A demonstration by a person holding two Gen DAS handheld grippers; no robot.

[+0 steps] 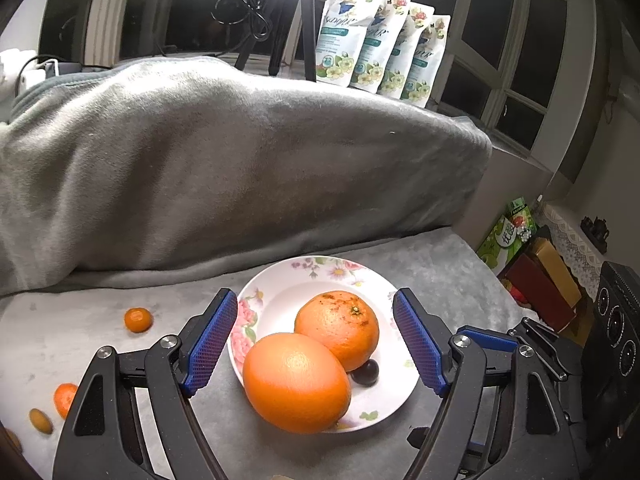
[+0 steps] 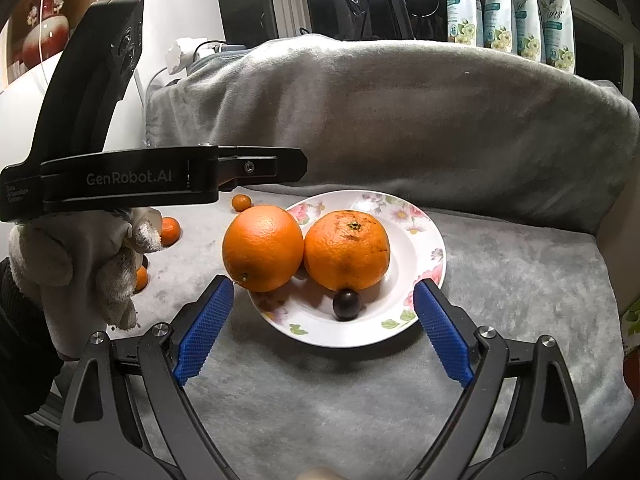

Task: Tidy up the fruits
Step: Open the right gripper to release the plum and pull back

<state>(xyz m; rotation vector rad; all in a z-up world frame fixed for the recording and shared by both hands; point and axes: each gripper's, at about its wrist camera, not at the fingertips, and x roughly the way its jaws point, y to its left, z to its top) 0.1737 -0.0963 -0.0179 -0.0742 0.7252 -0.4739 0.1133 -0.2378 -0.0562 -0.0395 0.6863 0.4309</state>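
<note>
A white floral plate (image 1: 280, 288) (image 2: 416, 240) lies on the grey cloth. On it sit a smooth orange (image 1: 296, 382) (image 2: 262, 248) at the rim, a rougher orange (image 1: 338, 328) (image 2: 346, 250) and a small dark round fruit (image 1: 365, 372) (image 2: 346, 304). My left gripper (image 1: 314, 336) is open, its blue pads either side of the plate and empty. My right gripper (image 2: 324, 328) is open and empty at the plate's near edge. The left gripper's body (image 2: 152, 178) and gloved hand show at left in the right wrist view.
Small mandarins (image 1: 138, 319) (image 1: 64, 398) (image 2: 241, 202) (image 2: 170, 230) and a kumquat (image 1: 41, 421) lie on the cloth left of the plate. A grey blanket-covered hump (image 1: 240, 160) rises behind. Boxes (image 1: 540, 280) and a black appliance (image 1: 616, 332) stand at right.
</note>
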